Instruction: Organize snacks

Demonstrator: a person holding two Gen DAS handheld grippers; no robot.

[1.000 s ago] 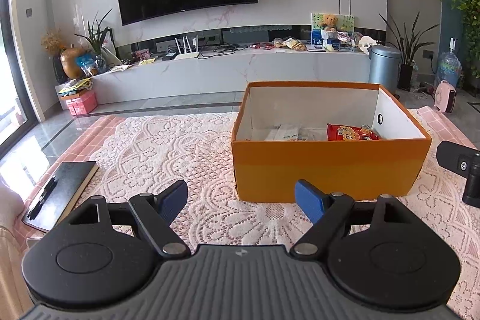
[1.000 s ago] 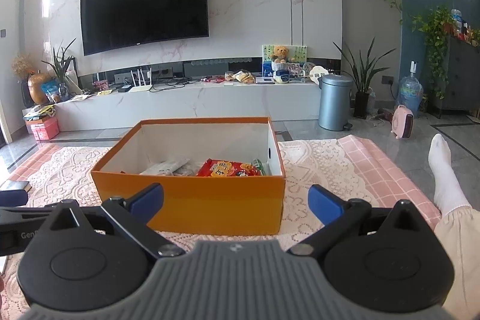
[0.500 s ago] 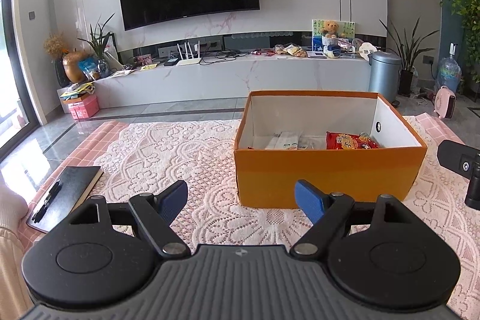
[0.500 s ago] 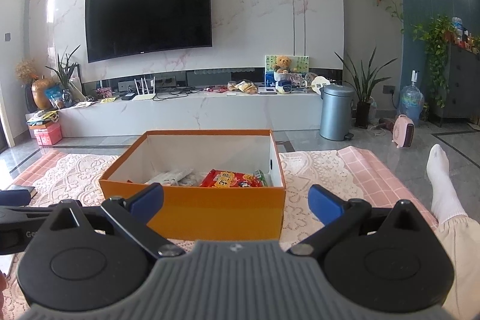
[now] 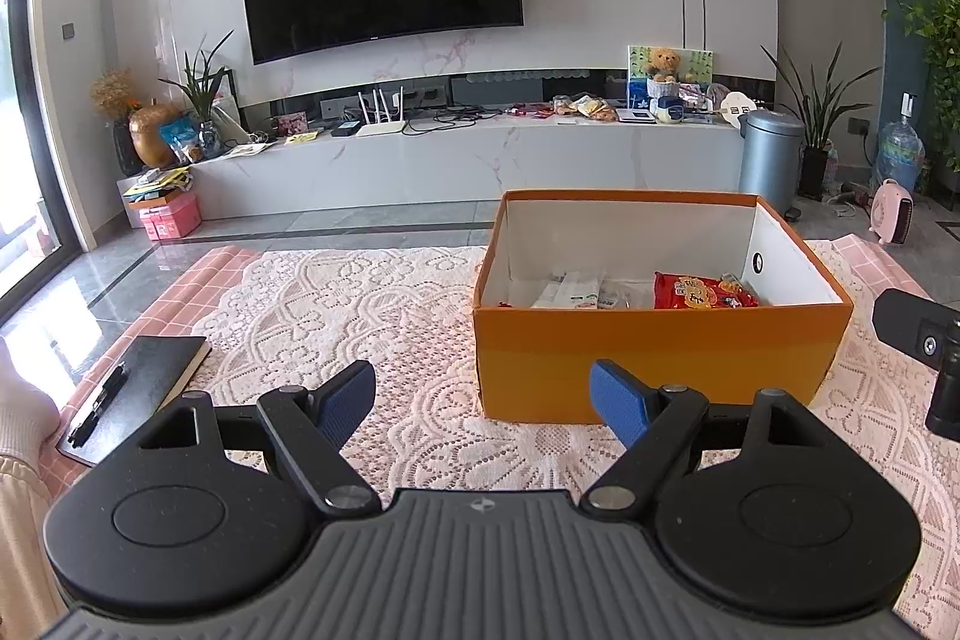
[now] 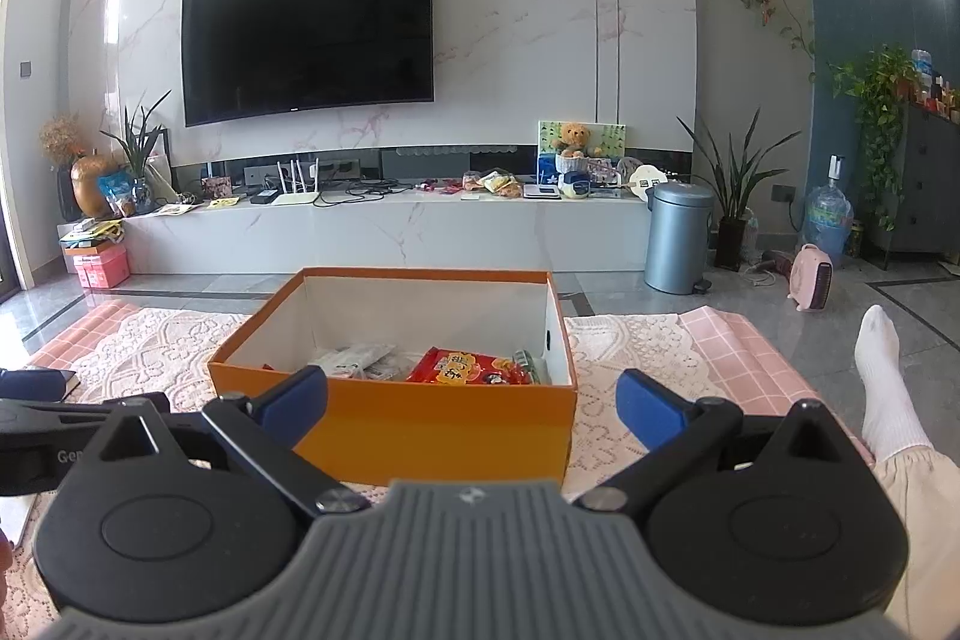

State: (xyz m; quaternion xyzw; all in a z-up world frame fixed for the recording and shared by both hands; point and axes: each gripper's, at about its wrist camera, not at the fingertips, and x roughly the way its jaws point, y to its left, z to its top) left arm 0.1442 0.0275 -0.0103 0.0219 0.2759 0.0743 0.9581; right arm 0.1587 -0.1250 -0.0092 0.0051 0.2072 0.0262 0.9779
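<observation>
An orange cardboard box [image 5: 660, 358] [image 6: 420, 430] with a white inside stands on a lace cloth. Inside it lie a red snack packet [image 5: 702, 292] [image 6: 468, 367] and white packets [image 5: 570, 291] [image 6: 354, 358]. My left gripper [image 5: 483, 403] is open and holds nothing; it hangs in front of the box's left corner. My right gripper [image 6: 471, 409] is open too, nothing in it, level with the box's near wall. The right gripper's body [image 5: 924, 340] shows at the right edge of the left wrist view.
A black clipboard with a pen [image 5: 135, 388] lies on the cloth at the left. A person's leg in a white sock [image 6: 888, 394] stretches along the right. Beyond the cloth are grey floor tiles, a TV console [image 5: 468, 160] and a metal bin [image 6: 678, 238].
Both grippers have tilted upward and drawn back a little, so the box sits lower in both views. Both stay open.
</observation>
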